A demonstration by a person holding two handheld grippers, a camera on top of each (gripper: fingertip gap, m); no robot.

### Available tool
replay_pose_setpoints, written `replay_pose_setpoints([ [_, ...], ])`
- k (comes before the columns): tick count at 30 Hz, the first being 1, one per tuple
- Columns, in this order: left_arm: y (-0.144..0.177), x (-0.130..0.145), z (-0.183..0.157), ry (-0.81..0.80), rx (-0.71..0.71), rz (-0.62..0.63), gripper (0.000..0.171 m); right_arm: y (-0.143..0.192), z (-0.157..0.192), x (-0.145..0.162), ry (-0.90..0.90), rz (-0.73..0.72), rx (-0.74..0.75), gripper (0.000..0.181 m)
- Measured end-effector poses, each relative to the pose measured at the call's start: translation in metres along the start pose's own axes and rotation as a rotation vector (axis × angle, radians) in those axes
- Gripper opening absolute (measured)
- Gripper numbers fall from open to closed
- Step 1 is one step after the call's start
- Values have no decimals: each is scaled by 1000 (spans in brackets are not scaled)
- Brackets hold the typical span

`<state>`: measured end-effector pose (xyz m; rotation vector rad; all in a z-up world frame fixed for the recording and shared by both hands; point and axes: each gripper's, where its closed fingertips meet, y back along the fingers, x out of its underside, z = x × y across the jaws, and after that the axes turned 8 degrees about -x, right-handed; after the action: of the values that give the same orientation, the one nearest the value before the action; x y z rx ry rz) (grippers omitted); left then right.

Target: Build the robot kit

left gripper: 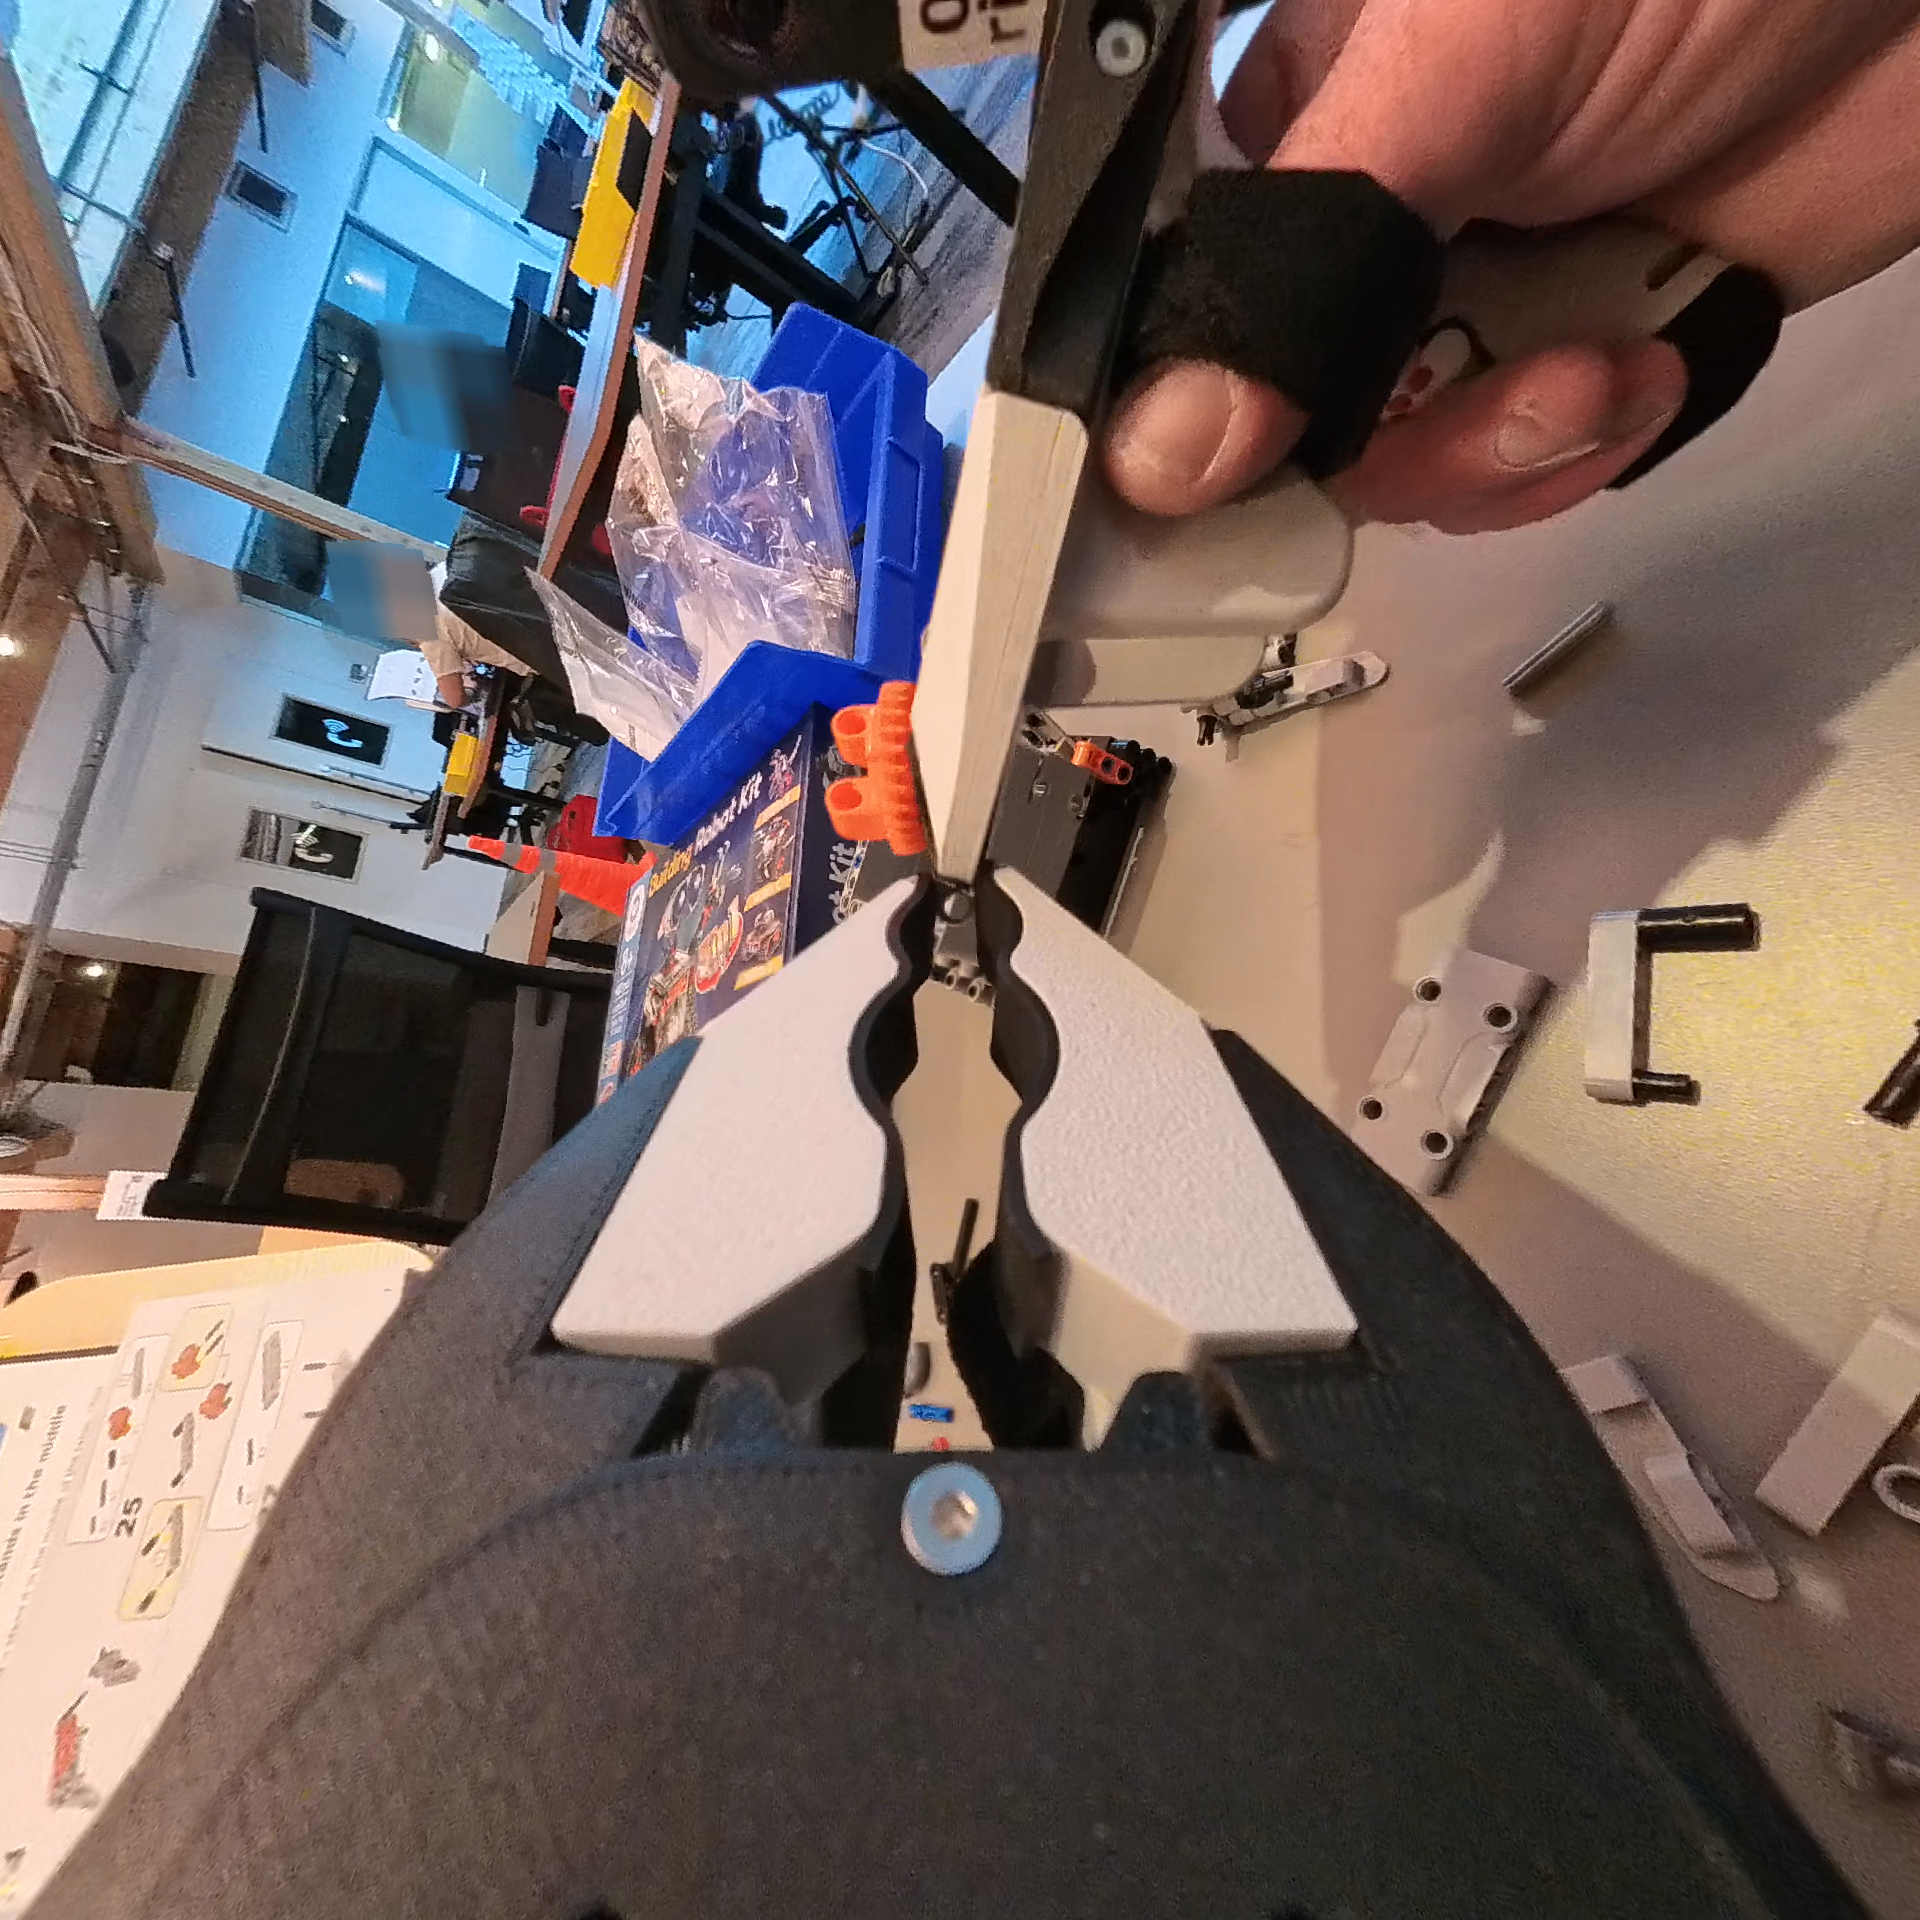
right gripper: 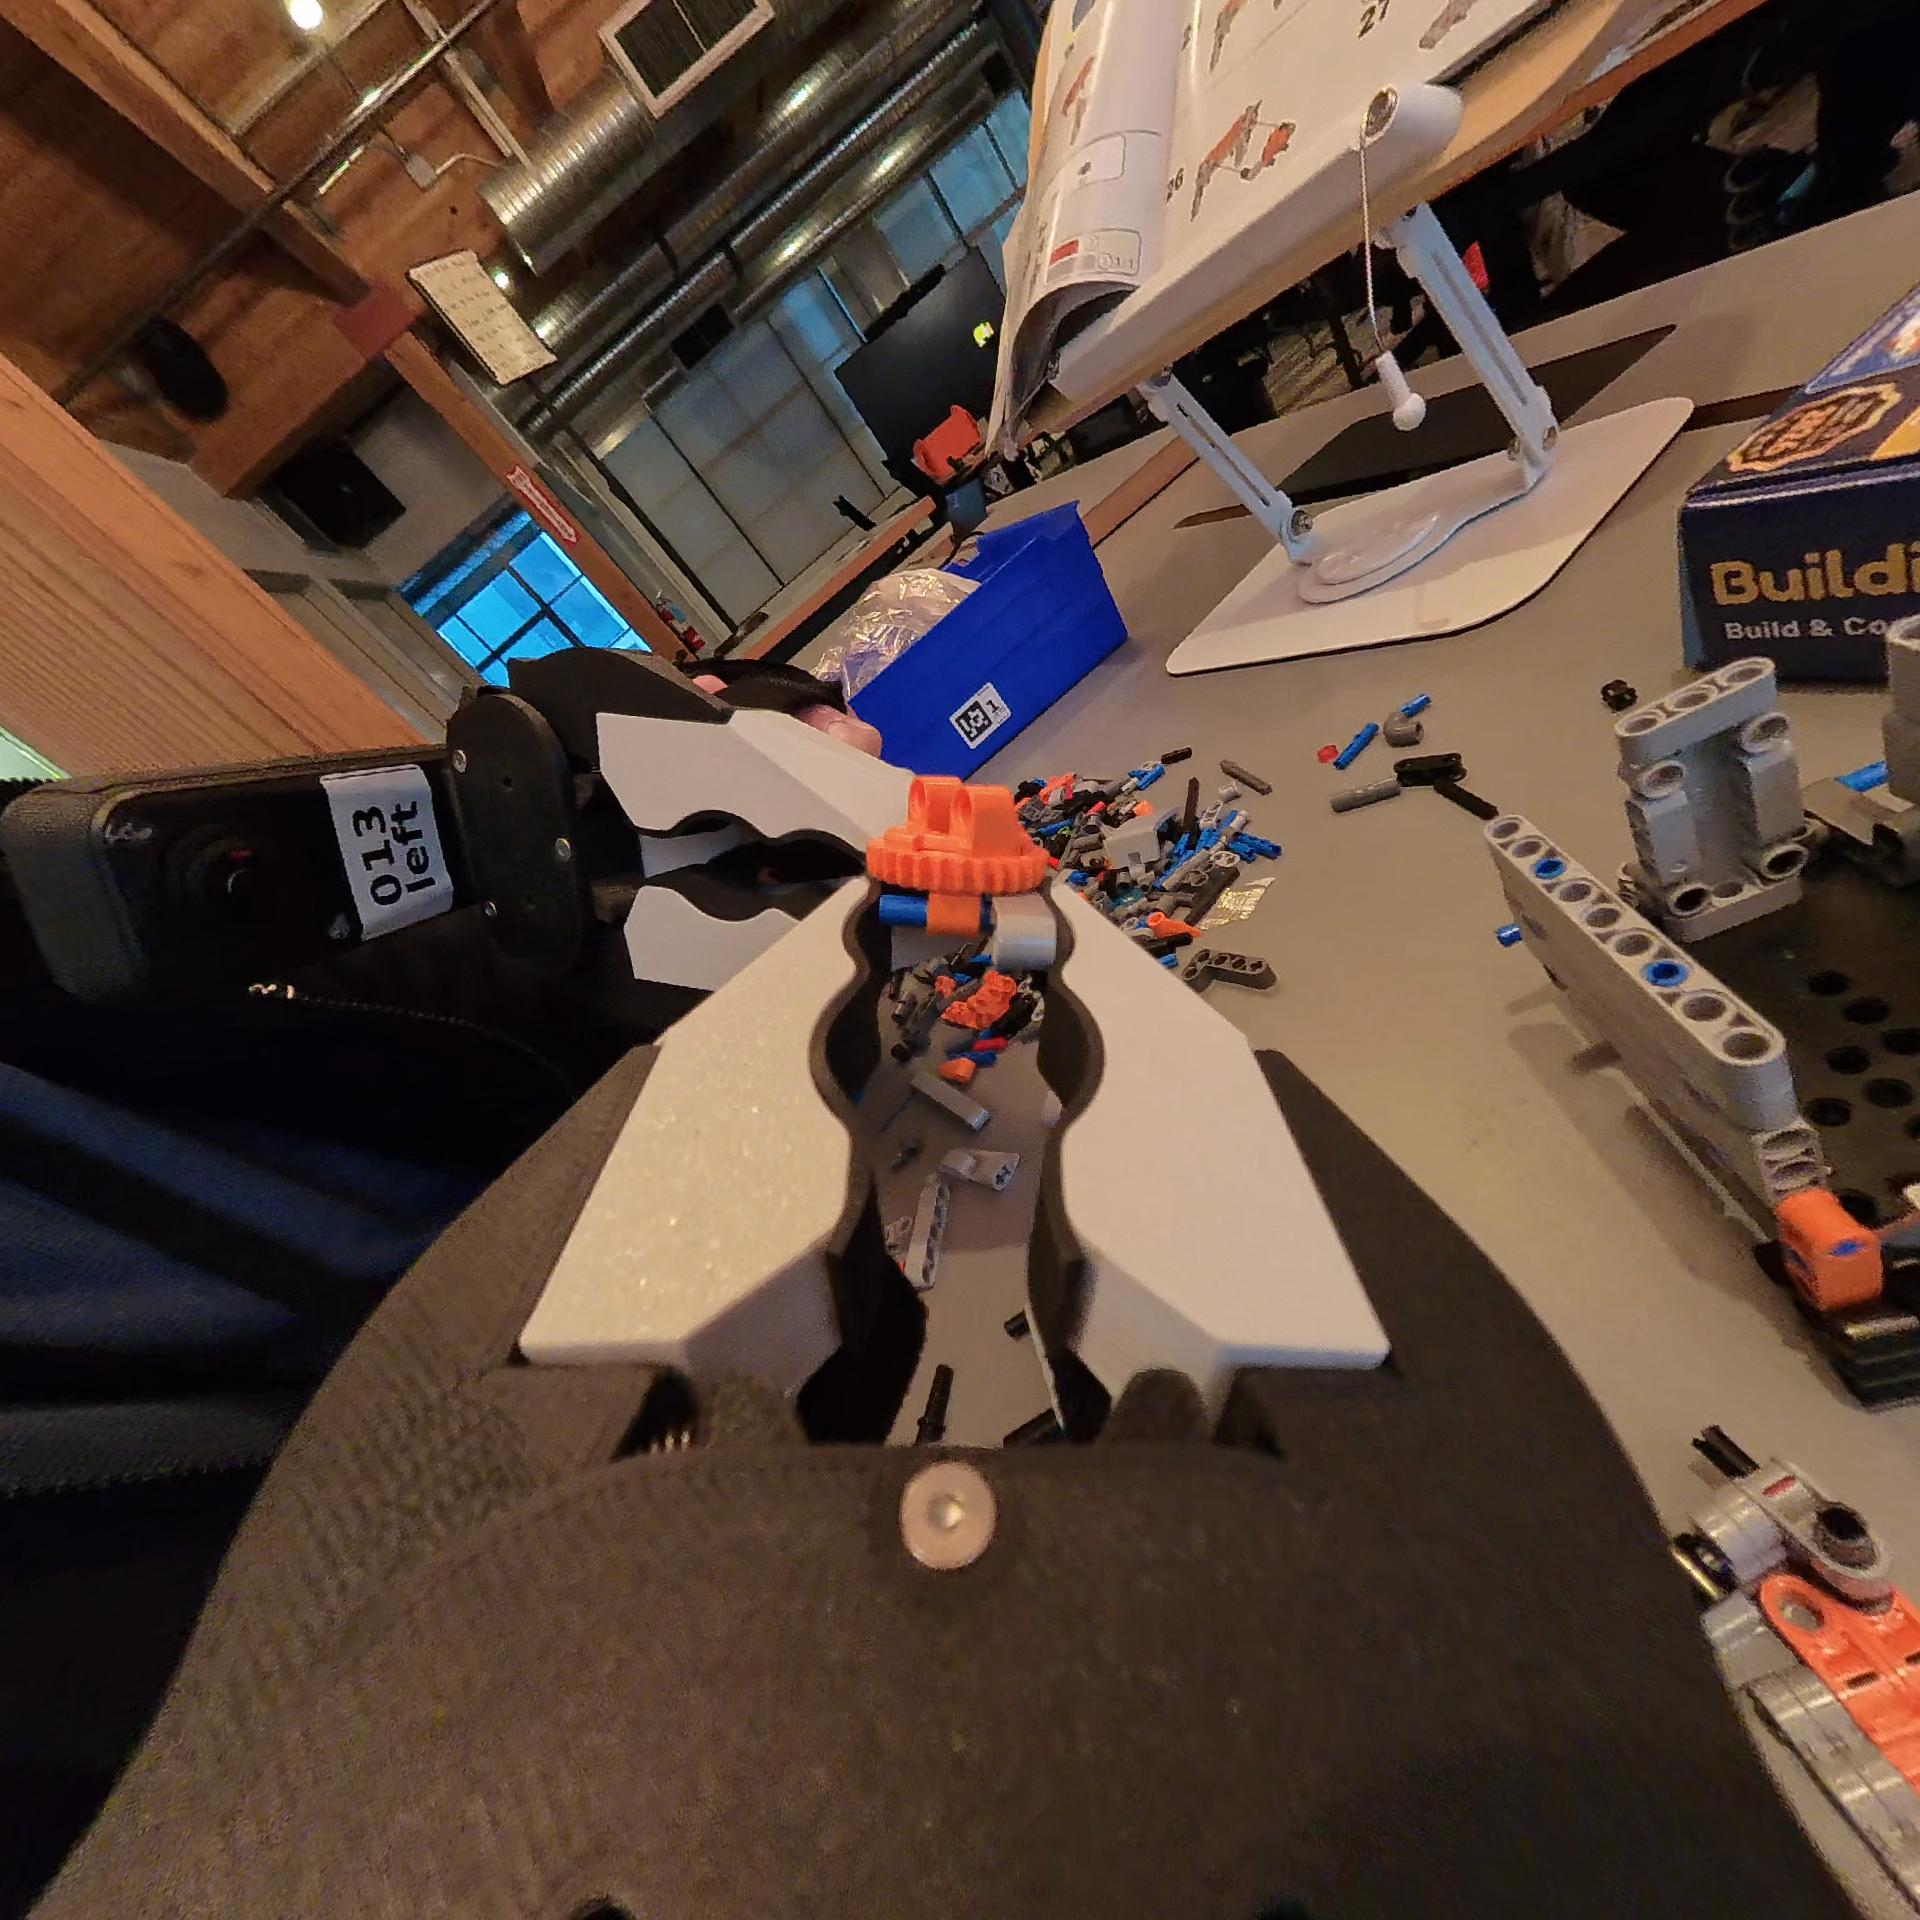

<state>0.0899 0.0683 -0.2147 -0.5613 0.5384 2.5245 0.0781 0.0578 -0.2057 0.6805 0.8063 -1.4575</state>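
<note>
In the right wrist view my right gripper (right gripper: 961, 904) is shut on a small assembly (right gripper: 956, 862): an orange gear with an orange connector, a blue pin and a grey elbow piece. It is held above the grey table (right gripper: 1403, 935). My left gripper (right gripper: 821, 842) comes in from the left, its tips right at the assembly. In the left wrist view my left gripper (left gripper: 956, 904) pinches a small dark grey piece (left gripper: 954, 945) at its tips. The right gripper (left gripper: 961, 857) comes down from above, tip to tip with it, beside the orange gear (left gripper: 878, 774). A hand (left gripper: 1507, 260) holds the right gripper.
A pile of small loose parts (right gripper: 1143, 831) lies beyond the grippers. A blue bin (right gripper: 997, 644) with plastic bags stands behind it. An instruction booklet (right gripper: 1195, 156) rests on a white stand (right gripper: 1455, 540). A kit box (right gripper: 1808, 561), a long grey beam (right gripper: 1642, 977) and a black perforated plate (right gripper: 1849, 1039) lie at the right. The black perforated plate (right gripper: 1849, 1039) is about equally far from each gripper, around 15 cm.
</note>
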Motion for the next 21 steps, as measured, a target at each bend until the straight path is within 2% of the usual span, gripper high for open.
replay_pose_setpoints([
  [6, -1, 2, -1, 5, 0, 28, 5, -1, -3, 2, 28, 20, 32, 23],
  [9, -1, 0, 4, 40, -7, -6, 5, -1, 1, -5, 28, -27, 0, 25],
  [12, 2, -2, 8, 39, -25, -31, 5, 1, 5, -6, 81, -14, 8, 24],
  [21, 5, 4, 11, 84, 17, -46, 5, 9, 9, -18, 107, -66, -9, 27],
])
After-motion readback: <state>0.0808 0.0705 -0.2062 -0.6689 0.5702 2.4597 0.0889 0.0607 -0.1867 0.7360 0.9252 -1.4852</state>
